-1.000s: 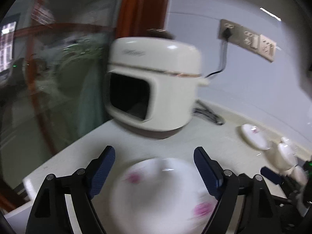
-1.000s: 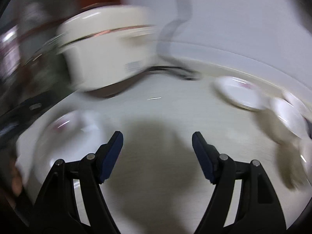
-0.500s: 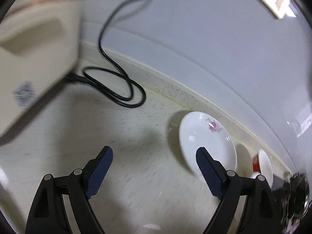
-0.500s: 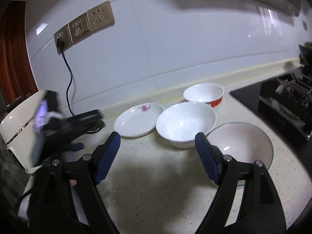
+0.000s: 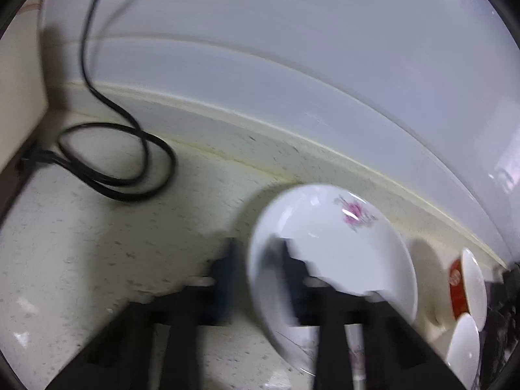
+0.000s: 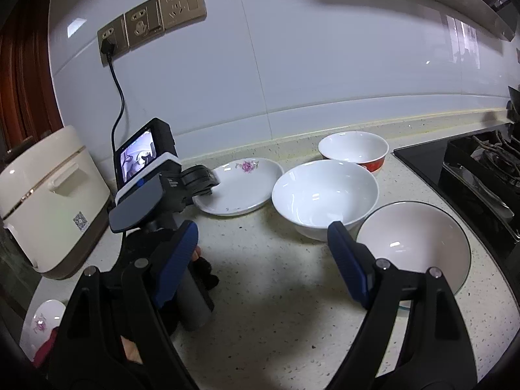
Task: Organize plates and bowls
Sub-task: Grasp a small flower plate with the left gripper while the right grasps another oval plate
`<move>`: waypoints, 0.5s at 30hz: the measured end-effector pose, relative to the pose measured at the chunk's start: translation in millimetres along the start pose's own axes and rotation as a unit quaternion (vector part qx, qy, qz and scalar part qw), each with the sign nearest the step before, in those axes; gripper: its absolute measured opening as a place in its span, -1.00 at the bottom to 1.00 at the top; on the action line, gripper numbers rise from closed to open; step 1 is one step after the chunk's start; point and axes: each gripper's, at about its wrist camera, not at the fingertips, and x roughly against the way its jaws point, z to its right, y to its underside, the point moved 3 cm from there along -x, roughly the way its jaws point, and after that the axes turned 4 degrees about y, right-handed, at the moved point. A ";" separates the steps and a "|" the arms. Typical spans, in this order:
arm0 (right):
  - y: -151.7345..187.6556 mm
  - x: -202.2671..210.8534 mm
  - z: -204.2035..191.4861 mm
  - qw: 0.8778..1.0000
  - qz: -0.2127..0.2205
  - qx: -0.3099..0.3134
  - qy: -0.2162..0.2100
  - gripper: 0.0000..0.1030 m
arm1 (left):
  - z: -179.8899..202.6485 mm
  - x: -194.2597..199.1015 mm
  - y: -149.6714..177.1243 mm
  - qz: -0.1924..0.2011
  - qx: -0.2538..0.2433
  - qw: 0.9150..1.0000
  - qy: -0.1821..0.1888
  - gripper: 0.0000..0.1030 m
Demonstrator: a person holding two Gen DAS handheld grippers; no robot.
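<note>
Because the glazed flowered plate looks slick and breakable, the left claw, pinching its rim at lower centre, wants a firm edge grip.

The left gripper now straddles the near rim of the flowered plate (blurred), its jaws narrower than half a second ago.

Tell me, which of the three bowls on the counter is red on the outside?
The small white bowl with the red outer band, farthest back near the wall. The large plain white bowl and dark-rimmed bowl show no red.
</note>
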 end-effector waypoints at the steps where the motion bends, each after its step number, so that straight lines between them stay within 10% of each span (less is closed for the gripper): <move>1: 0.9 -1.1 0.2 1.000 0.000 0.002 0.004 0.63 | -0.1 2.9 0.6 0.005 0.000 1.000 0.001 -0.74; 15: 17.3 -9.1 -25.5 0.997 -0.013 0.072 -0.006 0.63 | -64.0 94.4 49.8 0.012 0.028 0.999 -0.025 -0.80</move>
